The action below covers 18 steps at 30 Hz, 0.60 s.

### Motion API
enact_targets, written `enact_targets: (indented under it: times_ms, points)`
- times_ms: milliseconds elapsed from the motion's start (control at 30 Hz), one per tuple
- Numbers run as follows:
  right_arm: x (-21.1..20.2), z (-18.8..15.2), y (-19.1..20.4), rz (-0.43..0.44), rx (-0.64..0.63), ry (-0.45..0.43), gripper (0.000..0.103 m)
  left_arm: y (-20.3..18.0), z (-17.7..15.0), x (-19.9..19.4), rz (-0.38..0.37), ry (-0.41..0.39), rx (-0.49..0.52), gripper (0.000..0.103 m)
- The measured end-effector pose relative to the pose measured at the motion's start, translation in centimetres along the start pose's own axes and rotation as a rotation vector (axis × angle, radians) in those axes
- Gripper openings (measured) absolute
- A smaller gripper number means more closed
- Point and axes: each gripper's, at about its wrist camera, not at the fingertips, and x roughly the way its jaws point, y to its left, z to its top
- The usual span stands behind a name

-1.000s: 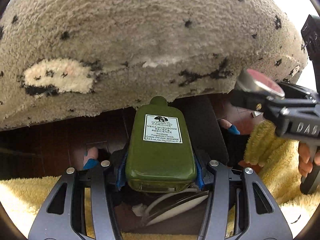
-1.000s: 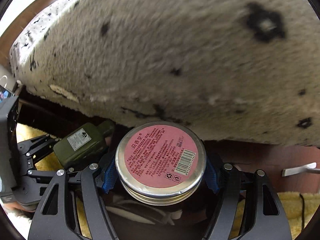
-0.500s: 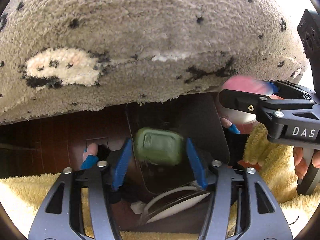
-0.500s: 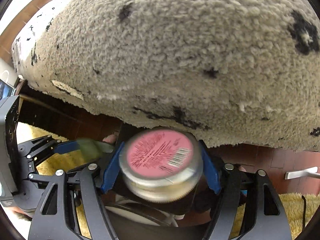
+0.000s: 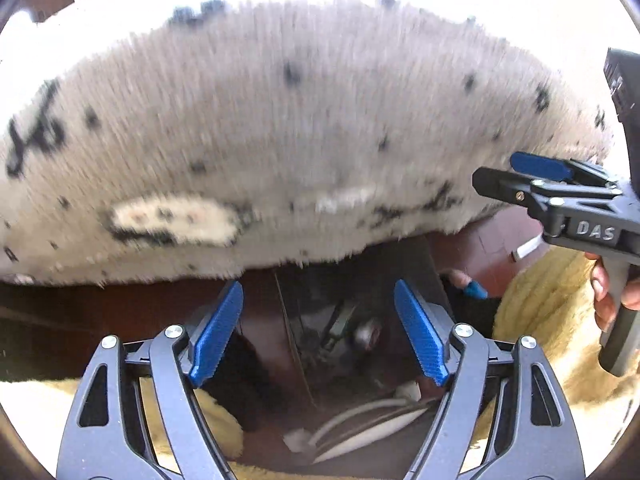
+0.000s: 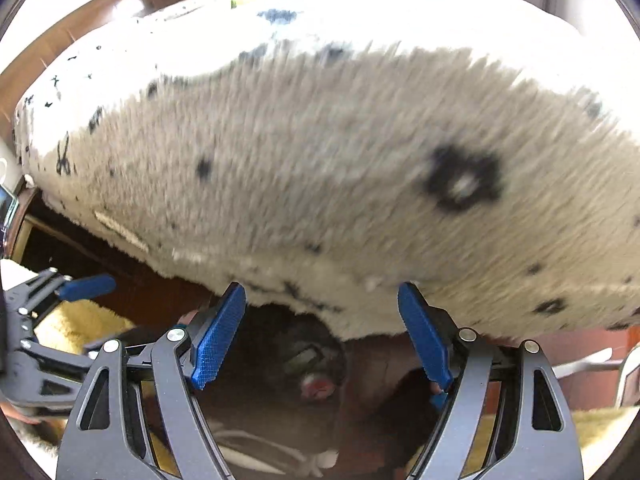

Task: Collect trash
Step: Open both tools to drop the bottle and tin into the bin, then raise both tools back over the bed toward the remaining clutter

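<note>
Left wrist view: both hand-held grippers, left (image 5: 318, 332) and right (image 6: 322, 336), have just spread, nothing between them; each should lift clear of the dark bin (image 5: 360, 280) before reaching for more trash.

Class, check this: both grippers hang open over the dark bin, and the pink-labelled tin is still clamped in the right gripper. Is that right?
Not quite. The right gripper is open with nothing between its pads; the right wrist view shows the pink-labelled tin lying down in the dark bin. The left gripper is open too.
</note>
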Motion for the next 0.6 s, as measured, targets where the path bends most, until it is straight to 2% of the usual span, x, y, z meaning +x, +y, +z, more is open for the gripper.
enact_targets:
  times_ms: [200, 300, 467, 600]
  points:
    - [-3.2, 1.8, -1.5, -0.001, 0.026, -0.093, 0.079, 0.4, 3.0, -4.4, 0.028, -0.138, 0.001, 0.079]
    - [-3.7, 2.1, -1.8, 0.013, 0.018, -0.095, 0.079, 0.3, 4.3, -6.1, 0.048, -0.190, 0.002, 0.080]
    - [-5.6, 1.8, -1.5, 0.020, -0.048, -0.085, 0.079, 1.2, 6.4, -8.6, 0.073, -0.246, -0.004, 0.081]
    - [-7.4, 2.0, -1.6, 0.004, -0.054, -0.133, 0.079, 1.9, 7.2, -9.5, 0.098, -0.281, -0.011, 0.083]
